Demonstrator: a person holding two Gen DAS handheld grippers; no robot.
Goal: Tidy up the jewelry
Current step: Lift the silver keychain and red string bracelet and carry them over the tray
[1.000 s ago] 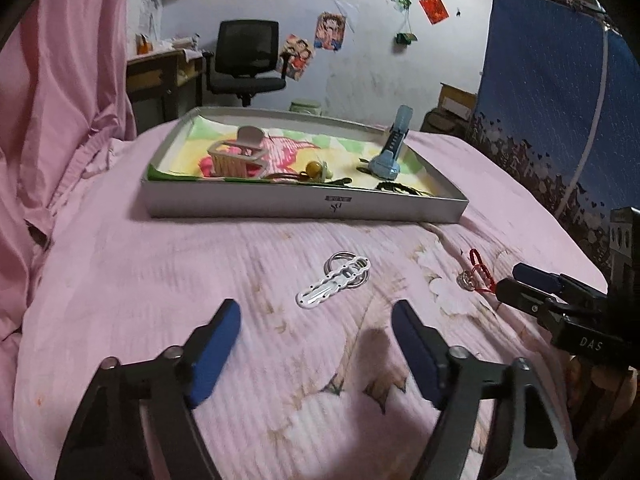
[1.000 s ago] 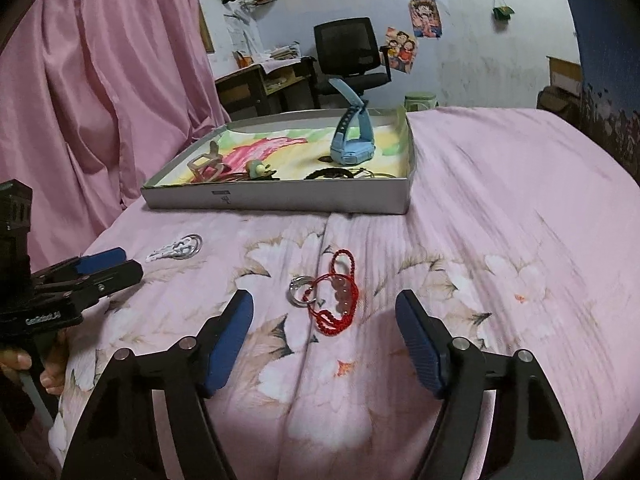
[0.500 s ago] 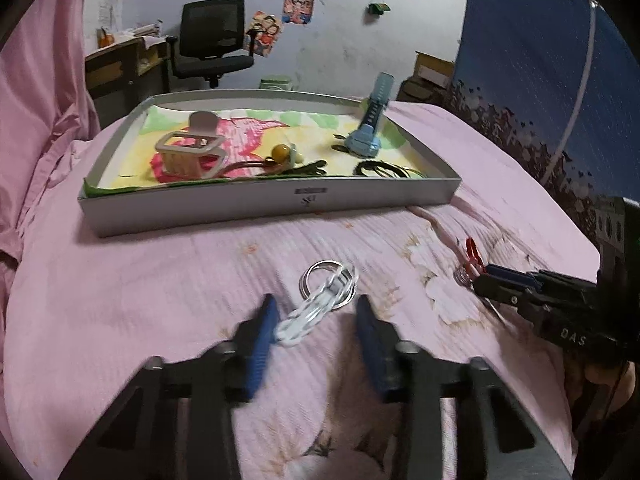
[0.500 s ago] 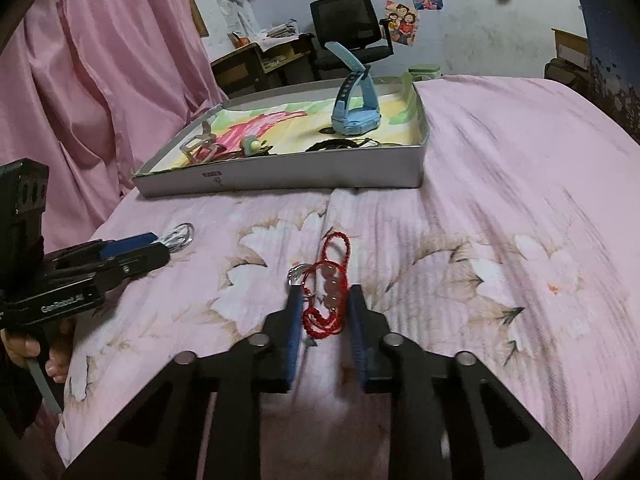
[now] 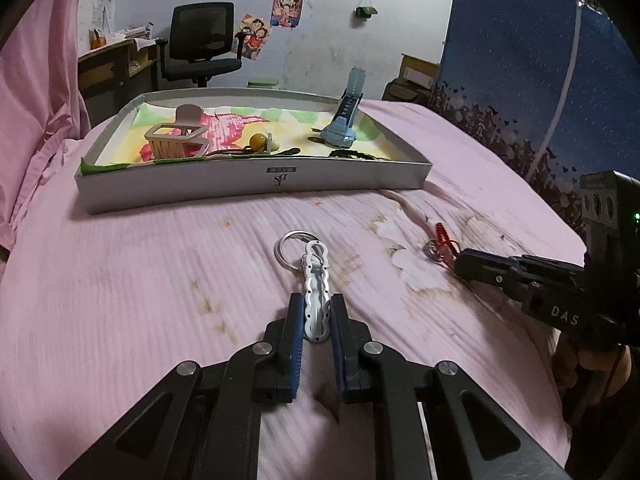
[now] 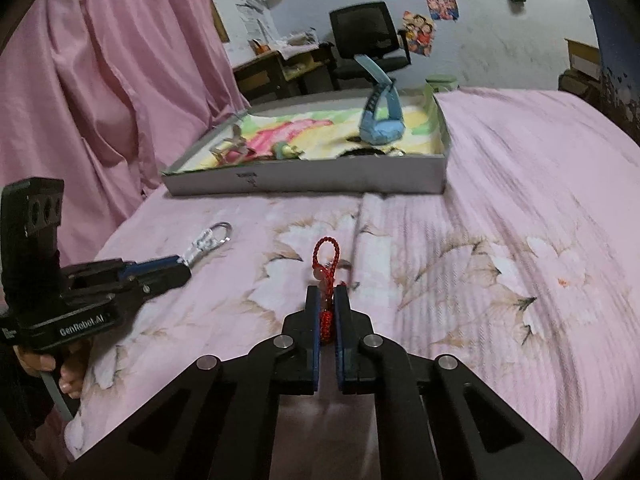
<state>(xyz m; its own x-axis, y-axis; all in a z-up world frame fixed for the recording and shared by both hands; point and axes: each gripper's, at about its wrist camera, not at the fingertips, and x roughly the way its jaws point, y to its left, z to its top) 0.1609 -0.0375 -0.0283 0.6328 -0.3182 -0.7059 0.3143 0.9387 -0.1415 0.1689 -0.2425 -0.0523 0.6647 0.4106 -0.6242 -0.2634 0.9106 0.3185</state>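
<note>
- Tray (image 5: 256, 188) on the pink bed already holds a watch (image 5: 340, 132), hair clip (image 5: 176, 142) and smaller pieces.
- Left gripper (image 5: 316, 320) is clamped on a silver keychain (image 5: 316, 280); right gripper (image 6: 328, 316) pinches a red cord (image 6: 326, 264).
- Both pieces lie on the bedspread, not yet in the tray.

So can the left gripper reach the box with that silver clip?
Probably yes. The left gripper is shut on the silver clip, and only bare pink bedspread lies between it and the box, whose top is open.

Black bracelet (image 5: 352, 155) behind tray wall (image 5: 256, 184)
</note>
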